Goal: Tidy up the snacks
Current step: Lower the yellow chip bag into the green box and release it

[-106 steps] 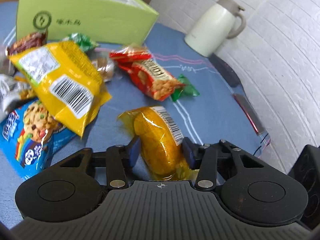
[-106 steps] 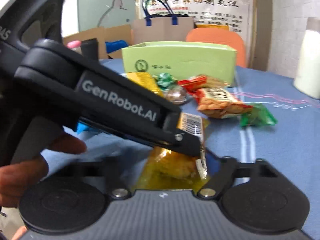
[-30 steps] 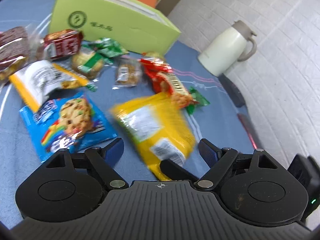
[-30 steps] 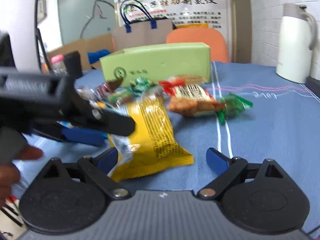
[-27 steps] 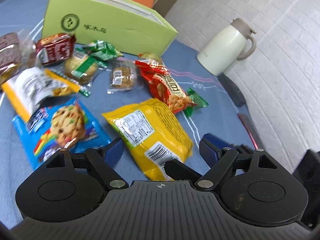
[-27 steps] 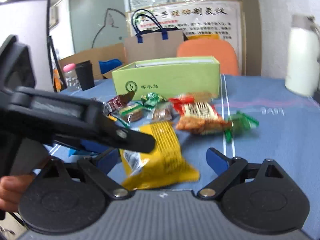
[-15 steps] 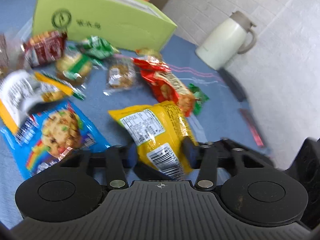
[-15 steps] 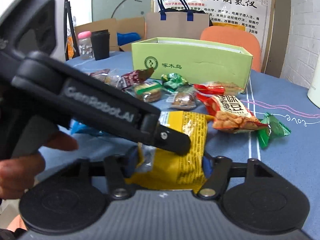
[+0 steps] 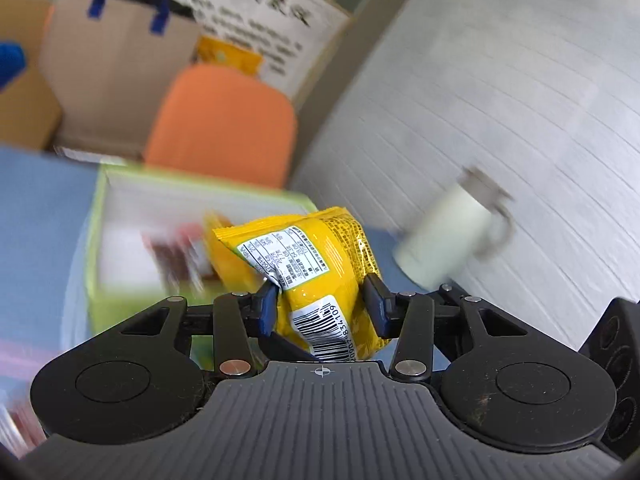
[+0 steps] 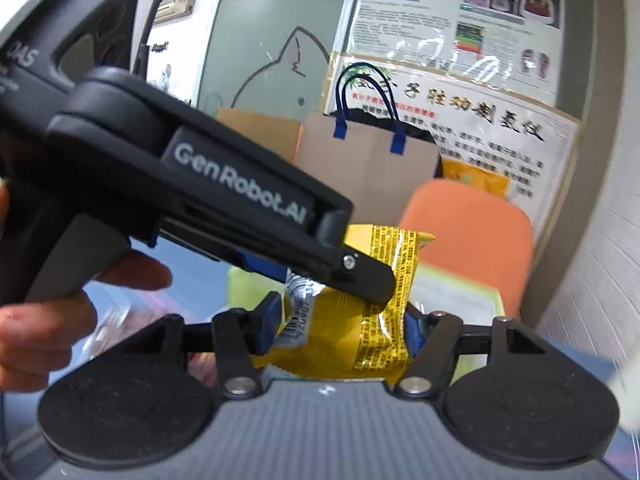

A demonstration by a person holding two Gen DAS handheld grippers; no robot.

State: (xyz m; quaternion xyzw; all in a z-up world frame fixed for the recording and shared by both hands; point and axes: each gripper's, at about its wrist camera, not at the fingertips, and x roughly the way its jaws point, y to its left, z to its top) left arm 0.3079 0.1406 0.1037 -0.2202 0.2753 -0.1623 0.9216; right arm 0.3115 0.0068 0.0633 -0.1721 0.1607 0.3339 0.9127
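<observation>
A yellow snack bag (image 9: 320,272) with a white label and barcode hangs in the air, held from both sides. My left gripper (image 9: 320,296) presses its blue pads on the bag's lower part while its jaws are opening slightly. In the right wrist view my right gripper (image 10: 342,320) is shut on the same yellow bag (image 10: 360,320), and the left tool's black housing (image 10: 240,208) crosses in front of it. Just beyond the bag lies the open light-green box (image 9: 94,240), with blurred snack packets (image 9: 176,256) inside it.
A white jug (image 9: 448,240) stands on the blue table at the right, near the white brick wall. An orange chair (image 9: 224,128) and a brown paper bag (image 10: 360,168) are behind the box. A person's hand (image 10: 60,320) grips the left tool.
Both grippers closed on the yellow bag as it lay on the table. They lifted it together and carried it toward the green box. The loose snacks have dropped out of view.
</observation>
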